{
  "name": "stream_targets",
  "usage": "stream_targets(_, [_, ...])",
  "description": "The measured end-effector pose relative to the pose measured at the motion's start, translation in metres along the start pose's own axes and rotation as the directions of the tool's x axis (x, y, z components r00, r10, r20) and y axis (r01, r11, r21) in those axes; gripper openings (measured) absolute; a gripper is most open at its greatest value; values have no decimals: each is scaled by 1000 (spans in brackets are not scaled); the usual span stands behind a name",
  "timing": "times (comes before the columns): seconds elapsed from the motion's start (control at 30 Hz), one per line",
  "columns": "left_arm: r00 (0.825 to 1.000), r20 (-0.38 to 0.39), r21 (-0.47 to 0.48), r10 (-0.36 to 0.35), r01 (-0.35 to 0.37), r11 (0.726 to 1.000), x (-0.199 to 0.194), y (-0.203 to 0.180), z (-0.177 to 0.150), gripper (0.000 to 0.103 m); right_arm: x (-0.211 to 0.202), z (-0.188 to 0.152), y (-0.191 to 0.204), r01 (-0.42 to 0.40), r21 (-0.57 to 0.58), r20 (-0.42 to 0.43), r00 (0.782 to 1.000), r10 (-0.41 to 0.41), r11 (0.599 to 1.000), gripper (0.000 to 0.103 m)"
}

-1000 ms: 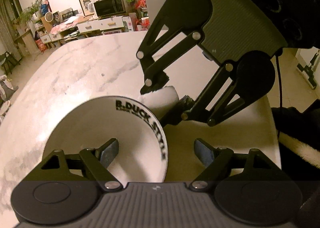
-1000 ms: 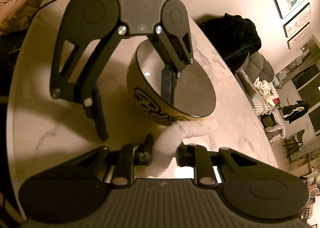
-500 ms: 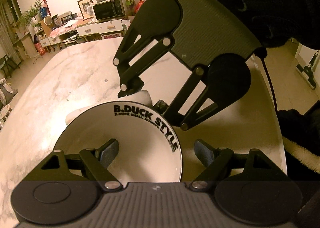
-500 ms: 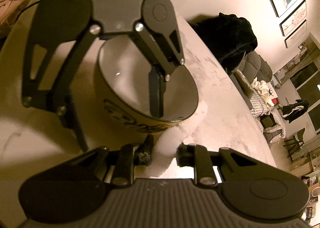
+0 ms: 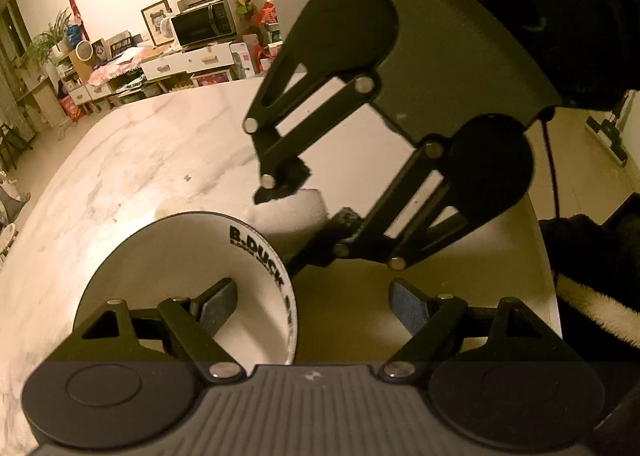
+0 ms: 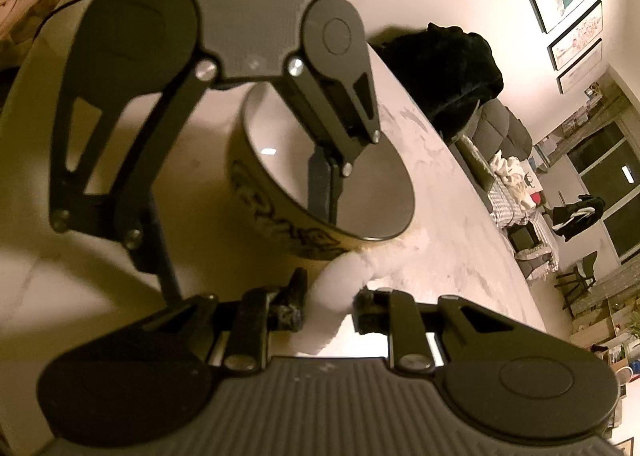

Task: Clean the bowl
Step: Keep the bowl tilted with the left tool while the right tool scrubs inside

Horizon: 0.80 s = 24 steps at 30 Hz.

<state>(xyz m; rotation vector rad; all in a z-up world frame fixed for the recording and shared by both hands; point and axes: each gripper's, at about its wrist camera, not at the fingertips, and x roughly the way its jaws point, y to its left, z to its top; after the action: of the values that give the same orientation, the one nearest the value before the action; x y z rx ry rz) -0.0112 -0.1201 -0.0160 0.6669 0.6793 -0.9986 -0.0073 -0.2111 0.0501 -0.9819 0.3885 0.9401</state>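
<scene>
A bowl, white inside with black "B.DUCK" lettering and yellow outside, stands on the marble table. My left gripper is open, its left finger inside the bowl and its right finger outside, straddling the rim. My right gripper is shut on a white cloth and presses it against the bowl's outer wall. The cloth also shows behind the bowl's rim in the left wrist view, held by the right gripper.
A black garment lies at the table's far end. The table's rounded edge runs close on the right. Cabinets with a microwave stand beyond the table.
The bowl has swung back left and turned in the left gripper's span. The right gripper with the cloth has moved along the bowl's outer wall.
</scene>
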Motion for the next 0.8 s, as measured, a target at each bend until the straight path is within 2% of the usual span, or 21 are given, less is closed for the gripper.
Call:
stream_targets(0.13, [1000, -4, 9, -5, 5, 1000, -4, -4, -4, 83, -7, 2, 9, -4, -17, -8, 1000, 4, 1000, 24])
stream_targets(0.2, [1000, -6, 8, -8, 8, 1000, -8, -4, -9, 80, -10, 3, 13, -6, -23, -9, 1000, 6, 1000, 24])
stream_targets(0.33, [1000, -18, -44, 0, 0, 999, -14, 4, -18, 74, -15, 4, 20, -12, -23, 0, 1000, 12, 1000, 24])
stream_targets(0.57, [996, -30, -111, 78, -81, 991, -11, 18, -12, 57, -11, 1, 14, -5, 29, 3, 1000, 5, 1000, 23])
stream_targets(0.7, [992, -25, -153, 127, -129, 980, -6, 27, -9, 56, -4, 0, 8, 10, 50, -1, 1000, -10, 999, 23])
stream_targets(0.77, [989, -26, -169, 144, -146, 975, -4, 31, -5, 59, -1, 1, 7, 18, 46, -7, 1000, -17, 999, 23])
stream_targets(0.8, [989, -24, -169, 146, -148, 974, -4, 33, -4, 64, -1, 1, 7, 17, 47, -8, 1000, -17, 999, 23])
